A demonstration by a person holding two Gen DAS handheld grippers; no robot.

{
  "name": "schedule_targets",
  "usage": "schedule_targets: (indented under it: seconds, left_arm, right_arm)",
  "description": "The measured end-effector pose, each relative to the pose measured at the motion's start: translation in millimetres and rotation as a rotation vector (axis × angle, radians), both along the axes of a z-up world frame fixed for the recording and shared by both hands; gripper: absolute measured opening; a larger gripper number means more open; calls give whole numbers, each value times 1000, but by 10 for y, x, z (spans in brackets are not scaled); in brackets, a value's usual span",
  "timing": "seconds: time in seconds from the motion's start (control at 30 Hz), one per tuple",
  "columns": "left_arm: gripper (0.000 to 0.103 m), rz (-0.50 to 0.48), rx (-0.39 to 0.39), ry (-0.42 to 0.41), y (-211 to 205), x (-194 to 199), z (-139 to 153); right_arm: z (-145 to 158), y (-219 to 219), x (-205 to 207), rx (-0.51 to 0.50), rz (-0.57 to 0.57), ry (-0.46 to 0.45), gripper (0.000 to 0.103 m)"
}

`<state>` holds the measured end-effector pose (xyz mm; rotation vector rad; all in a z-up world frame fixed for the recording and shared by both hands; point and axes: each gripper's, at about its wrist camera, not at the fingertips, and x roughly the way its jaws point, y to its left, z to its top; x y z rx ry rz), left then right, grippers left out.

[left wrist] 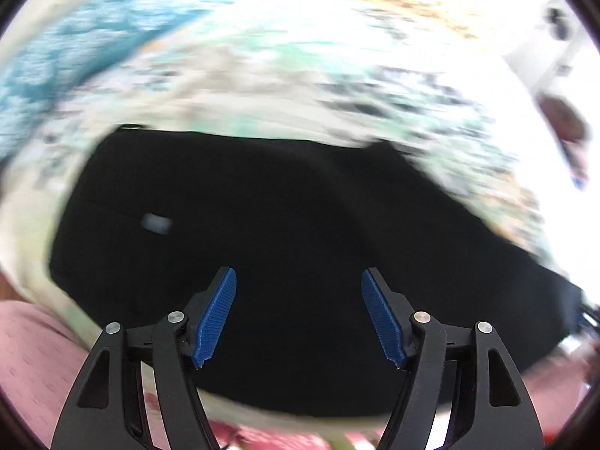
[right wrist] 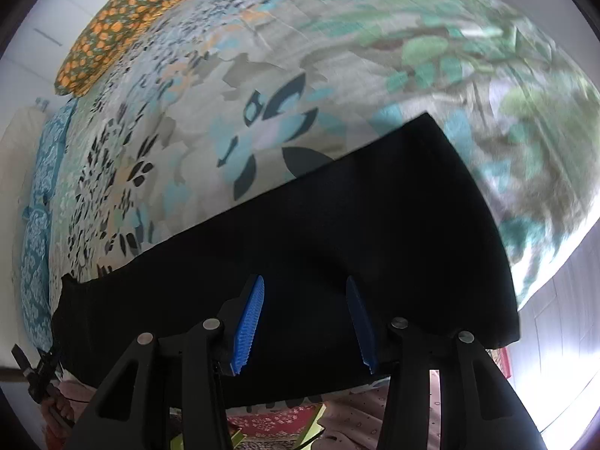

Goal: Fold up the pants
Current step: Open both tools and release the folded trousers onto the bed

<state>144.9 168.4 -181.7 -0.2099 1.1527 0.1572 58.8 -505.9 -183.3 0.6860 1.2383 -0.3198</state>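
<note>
Black pants point(left wrist: 285, 206) lie flat on a floral bed sheet point(left wrist: 262, 86), with a small white label point(left wrist: 155, 223) on them in the left wrist view. My left gripper point(left wrist: 299, 281) is open and empty above the pants' near part. The right wrist view shows the pants point(right wrist: 356, 217) as a long dark band running from lower left to upper right. My right gripper point(right wrist: 305, 288) is open and empty, hovering over the pants' near edge. The left wrist view is blurred by motion.
The bed sheet point(right wrist: 232, 120) has a teal and grey flower print. An orange-dotted pillow point(right wrist: 120, 26) lies at the far left corner. A blue patterned cloth point(right wrist: 37, 232) runs along the left edge. The person's pink clothing point(left wrist: 33, 356) shows at the bottom. The left gripper point(right wrist: 41, 371) shows at lower left.
</note>
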Motion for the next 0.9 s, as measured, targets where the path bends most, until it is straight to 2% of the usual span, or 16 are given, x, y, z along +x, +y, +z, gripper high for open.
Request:
schedule_targets:
  seconds: [0.03, 0.07, 0.1, 0.13, 0.2, 0.23, 0.27, 0.33, 0.4, 0.5, 0.57, 0.63, 0.7, 0.73, 0.77, 0.9]
  left_arm:
    - [71, 45, 36, 41, 131, 19, -134]
    - [63, 74, 32, 83, 252, 5, -253]
    - [59, 80, 14, 76, 319, -49, -310]
    - [55, 74, 45, 59, 330, -98, -261]
    - [56, 86, 109, 98, 271, -132, -225]
    - [63, 116, 87, 105, 281, -197, -217]
    - [75, 152, 61, 116, 313, -271, -223]
    - [79, 215, 20, 134, 362, -369, -211]
    - [79, 194, -16, 87, 353, -339, -134]
    - [82, 57, -58, 1, 249, 28, 4]
    - [91, -40, -64, -43, 122, 329, -2]
    - [92, -97, 2, -56, 25, 594, -60]
    - [92, -75, 115, 20, 0, 839, -278]
    - [92, -50, 148, 59, 51, 865, -380]
    - [93, -38, 136, 79, 89, 889, -483]
    - [92, -50, 223, 46, -94, 781, -373]
  right_arm:
    - [-8, -29, -17, 14, -31, -18, 47]
    - [-4, -51, -35, 29, -54, -38, 49]
    - [-9, -76, -45, 45, -65, -51, 54]
    - [-20, -102, -50, 59, -69, -59, 56]
    - [-21, -130, -73, 78, -78, -74, 56]
    - [-22, -138, -80, 89, -83, -83, 57]
    - [-25, -147, -86, 100, -88, -94, 58]
    - [-15, -164, -109, 123, -101, -123, 63]
    - [15, -174, -141, 121, -120, -149, 65]
    - [66, -182, -158, 116, -138, -179, 66]
    - [90, -185, -157, 112, -137, -188, 67]
    - [119, -164, -153, 95, -126, -190, 67]
    - [146, -135, -156, 79, -111, -192, 67]
    - [158, -121, -161, 72, -104, -194, 67]
    - [171, -113, -176, 66, -99, -201, 67]
    - [266, -120, -265, 39, -120, -277, 67]
